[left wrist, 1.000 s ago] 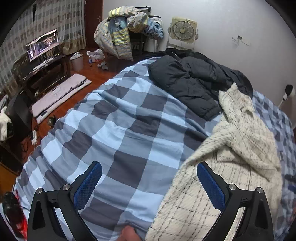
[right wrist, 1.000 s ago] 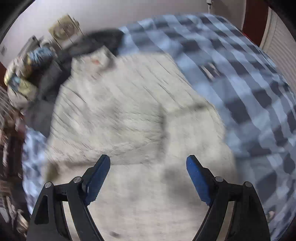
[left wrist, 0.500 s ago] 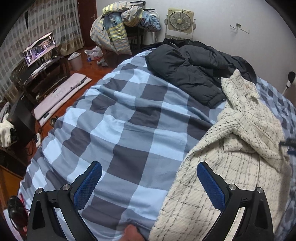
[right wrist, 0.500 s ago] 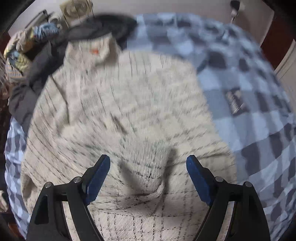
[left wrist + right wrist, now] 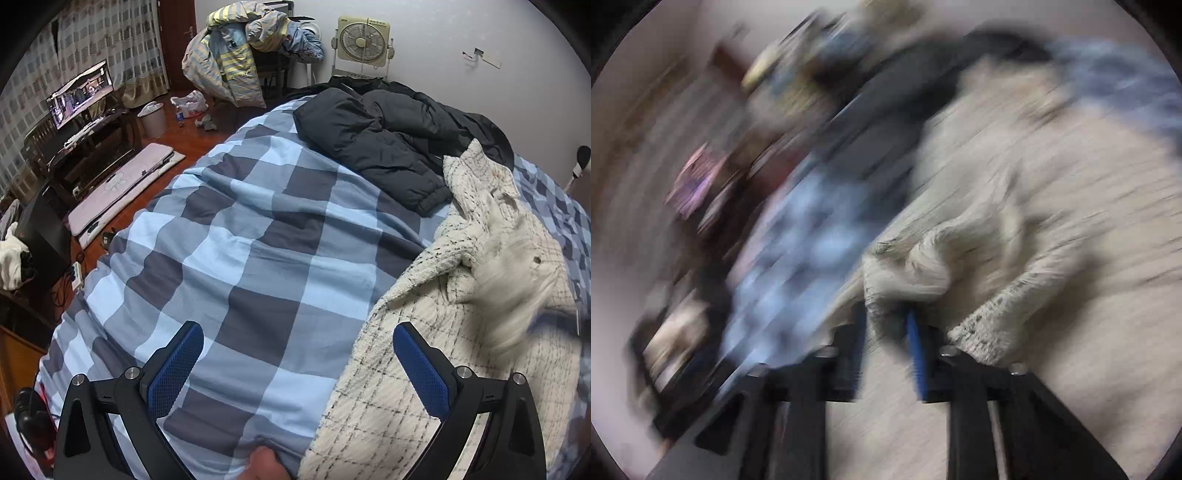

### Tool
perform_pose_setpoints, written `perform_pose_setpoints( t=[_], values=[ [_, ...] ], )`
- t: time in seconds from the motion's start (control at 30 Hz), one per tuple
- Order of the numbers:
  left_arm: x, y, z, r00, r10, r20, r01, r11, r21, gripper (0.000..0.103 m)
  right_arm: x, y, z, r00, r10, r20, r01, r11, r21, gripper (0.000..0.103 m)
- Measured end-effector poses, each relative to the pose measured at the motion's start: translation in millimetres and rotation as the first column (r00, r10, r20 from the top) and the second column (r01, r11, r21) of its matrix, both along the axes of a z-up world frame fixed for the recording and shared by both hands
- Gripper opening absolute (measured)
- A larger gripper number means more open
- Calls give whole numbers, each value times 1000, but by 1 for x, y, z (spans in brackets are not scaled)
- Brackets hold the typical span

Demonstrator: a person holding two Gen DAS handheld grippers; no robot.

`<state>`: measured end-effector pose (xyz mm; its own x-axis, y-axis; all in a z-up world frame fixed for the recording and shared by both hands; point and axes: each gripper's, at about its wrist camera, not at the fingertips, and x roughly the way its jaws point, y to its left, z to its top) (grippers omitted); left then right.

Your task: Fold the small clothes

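A: The cream knit garment [image 5: 443, 369] is lying on the checked bed [image 5: 258, 258]; the right gripper [image 5: 886, 325] is pinching a bunched edge of it, fingers nearly together.

B: It should be carrying that edge across evenly. The left gripper [image 5: 295, 369] is hovering, fingers spread wide and empty.

A: The right view is showing the pinch, though blurred; the left view is showing the dark jacket [image 5: 388, 140] behind the garment.

Blue checks and cream weave all over the bed

The duvet [image 5: 240, 236] shows light blue, mid blue and grey-navy squares; beside it the cream garment [image 5: 424, 398] carries thin black windowpane lines, a black puffer jacket [image 5: 388, 136] is above, and the fingers [image 5: 177, 369] wear bright blue textured pads on black frames.
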<state>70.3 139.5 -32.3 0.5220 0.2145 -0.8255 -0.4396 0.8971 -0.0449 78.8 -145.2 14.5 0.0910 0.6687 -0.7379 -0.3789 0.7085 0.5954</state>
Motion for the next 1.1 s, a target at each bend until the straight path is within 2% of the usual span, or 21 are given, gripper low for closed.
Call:
perform_pose_setpoints(
  t=[0.03, 0.1, 0.13, 0.17, 0.2, 0.23, 0.3, 0.33, 0.4, 0.53, 0.6, 0.67, 0.7, 0.73, 0.77, 0.83, 0.87, 0.97, 1.03, 1.1],
  values=[
    [-1, 0, 1, 1000, 1, 3, -1, 1000, 3, 103, -9, 5, -14, 993, 23, -114, -18, 999, 50, 54],
    [-2, 0, 3, 1000, 1, 10, -1, 1000, 6, 103, -24, -5, -25, 977, -4, -214, 31, 992, 123, 54],
    [-2, 1, 3, 1000, 0, 12, 0, 1000, 4, 103, -26, -12, -22, 979, -23, -201, 48, 992, 121, 55],
    [-2, 1, 4, 1000, 0, 14, 0, 1000, 0, 103, -26, -23, -16, 985, -58, -160, 74, 993, 95, 61],
    [-1, 1, 4, 1000, -1, 17, 1, 1000, -5, 103, -22, -36, -10, 988, -114, -101, 119, 992, 44, 77],
    [-1, 1, 5, 1000, -2, 19, 2, 1000, -5, 103, -16, -46, -6, 984, -170, -46, 169, 985, -15, 84],
    [-1, 1, 5, 1000, -3, 20, 3, 1000, -3, 103, -7, -61, 6, 949, -295, 112, 311, 935, -170, 87],
    [-1, 1, 5, 1000, -3, 20, 3, 1000, -4, 103, 0, -62, 10, 934, -312, 173, 347, 909, -232, 87],
    [-1, 1, 5, 1000, -2, 19, 2, 1000, -3, 103, 17, -49, 15, 930, -297, 216, 352, 891, -288, 87],
    [0, 1, 4, 1000, 3, 14, -3, 1000, -4, 103, 52, -2, 15, 943, -238, 233, 300, 911, -283, 87],
    [0, 2, 3, 1000, 2, 11, -2, 1000, -5, 103, 60, 17, 7, 946, -212, 246, 281, 914, -293, 87],
    [0, 3, 2, 1000, 0, 10, 0, 1000, -14, 103, 65, 38, -9, 961, -148, 235, 225, 911, -346, 87],
    [0, 3, 2, 1000, 0, 12, 1, 1000, -17, 103, 66, 46, -20, 964, -123, 234, 209, 895, -393, 87],
    [0, 3, 2, 1000, -1, 13, 1, 1000, -17, 103, 65, 53, -33, 965, -104, 239, 208, 860, -466, 87],
    [0, 3, 3, 1000, -1, 14, 1, 1000, -17, 103, 68, 57, -43, 965, -96, 245, 215, 828, -519, 85],
    [-1, 4, 3, 1000, -3, 17, 3, 1000, -25, 103, 68, 51, -44, 954, -120, 275, 254, 810, -529, 38],
    [-1, 4, 4, 1000, -3, 19, 4, 1000, -28, 103, 69, 46, -40, 954, -143, 262, 262, 821, -507, 14],
    [-1, 4, 8, 999, -2, 34, 4, 999, -38, 103, 66, 12, 1, 918, -320, 233, 378, 884, -276, 11],
    [-3, 7, 11, 999, 9, 49, -8, 999, -36, 103, 64, 4, 43, 891, -390, 233, 432, 886, -169, 11],
    [-6, 11, 15, 997, 33, 65, -31, 999, -29, 103, 62, 17, 89, 875, -393, 283, 433, 897, -91, 11]
  ],
)
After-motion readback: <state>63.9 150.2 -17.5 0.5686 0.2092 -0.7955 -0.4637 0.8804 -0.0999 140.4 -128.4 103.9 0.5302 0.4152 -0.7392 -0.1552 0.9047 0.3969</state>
